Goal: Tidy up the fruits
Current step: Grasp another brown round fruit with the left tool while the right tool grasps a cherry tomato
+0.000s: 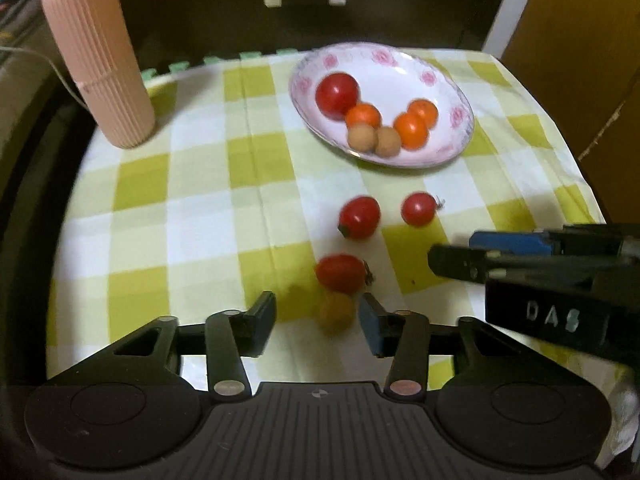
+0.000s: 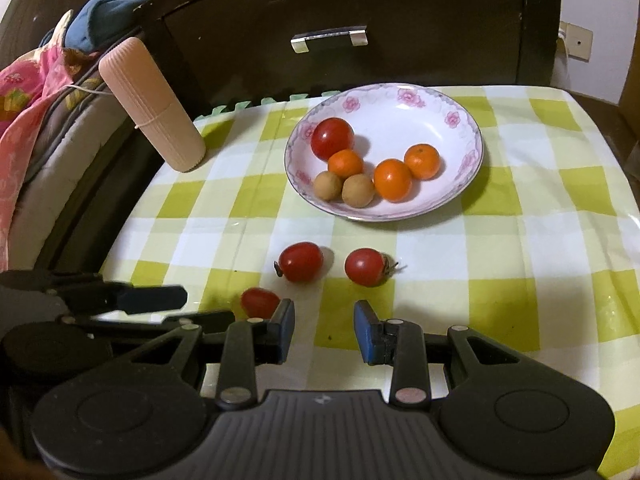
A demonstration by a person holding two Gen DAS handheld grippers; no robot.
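A white plate (image 2: 460,184) with pink flowers holds one red tomato (image 2: 332,138), three small oranges (image 2: 393,180) and two brown round fruits (image 2: 358,190), while three red tomatoes (image 2: 301,262) and what looks like one blurry brown fruit (image 1: 337,312) lie on the checked cloth (image 2: 540,240) nearby.

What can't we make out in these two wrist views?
- Brown fruit between the left gripper fingers: blurred in the left wrist view, so contact is unclear; not visible in the right wrist view.
- Nearest tomato: partly hidden by the right gripper finger in the right wrist view.
- Pink ribbed cylinder: top cut off by the left wrist view's edge.
- Tablecloth front edge: hidden behind both gripper bodies.
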